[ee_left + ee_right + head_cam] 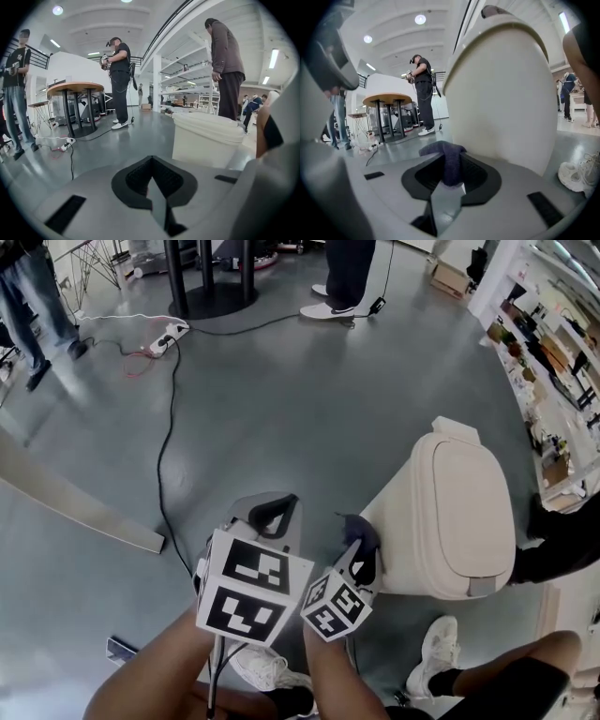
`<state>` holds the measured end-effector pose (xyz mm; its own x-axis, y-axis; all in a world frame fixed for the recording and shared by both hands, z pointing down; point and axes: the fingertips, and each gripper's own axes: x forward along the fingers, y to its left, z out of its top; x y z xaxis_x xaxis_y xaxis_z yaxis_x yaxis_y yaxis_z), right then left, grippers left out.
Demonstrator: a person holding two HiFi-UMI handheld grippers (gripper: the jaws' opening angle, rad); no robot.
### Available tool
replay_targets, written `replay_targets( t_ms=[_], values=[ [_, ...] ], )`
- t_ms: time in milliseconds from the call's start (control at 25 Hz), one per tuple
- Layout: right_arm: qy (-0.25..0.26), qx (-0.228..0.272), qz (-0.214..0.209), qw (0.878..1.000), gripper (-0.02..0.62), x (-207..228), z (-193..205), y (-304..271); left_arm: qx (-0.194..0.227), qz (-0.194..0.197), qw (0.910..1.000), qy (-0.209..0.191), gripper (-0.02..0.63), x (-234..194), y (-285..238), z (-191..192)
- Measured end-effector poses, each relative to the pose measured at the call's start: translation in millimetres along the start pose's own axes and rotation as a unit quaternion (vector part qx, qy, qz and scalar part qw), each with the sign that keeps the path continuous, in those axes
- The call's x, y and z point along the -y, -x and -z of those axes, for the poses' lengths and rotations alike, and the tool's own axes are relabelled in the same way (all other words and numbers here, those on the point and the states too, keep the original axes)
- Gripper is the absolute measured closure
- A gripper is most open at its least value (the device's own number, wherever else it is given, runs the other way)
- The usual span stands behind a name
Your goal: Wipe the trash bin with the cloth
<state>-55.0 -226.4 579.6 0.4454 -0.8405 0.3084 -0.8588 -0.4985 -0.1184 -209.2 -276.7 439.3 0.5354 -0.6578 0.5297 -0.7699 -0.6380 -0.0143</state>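
Jaws of the right gripper (449, 182) are clamped tight on a dark cloth (445, 159). Its bunched end sits against the cream trash bin (501, 103) or just beside its near side wall; I can't tell which. Beside it, the left gripper (152, 180) is closed on nothing. Further off, the bin's lid looks dry, so I'd say wiping has barely begun.

No word, brand or number can be read. The pale print on a person's black shirt (18, 58) is perhaps lettering, but too small.
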Motion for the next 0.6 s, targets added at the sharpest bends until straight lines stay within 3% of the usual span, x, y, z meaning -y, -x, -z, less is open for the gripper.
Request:
replay_targets(
  t_ms=[240,600],
  values=[
    [-0.035,0.055,-0.014,0.998,0.502,-12,-62,16,0.003,0.007,1.0000,-0.001,0.606,7,-1,-8],
    [-0.062,0.087,0.000,0.994,0.502,-32,-101,16,0.000,0.005,1.0000,-0.002,0.606,7,0,-6]
  ],
)
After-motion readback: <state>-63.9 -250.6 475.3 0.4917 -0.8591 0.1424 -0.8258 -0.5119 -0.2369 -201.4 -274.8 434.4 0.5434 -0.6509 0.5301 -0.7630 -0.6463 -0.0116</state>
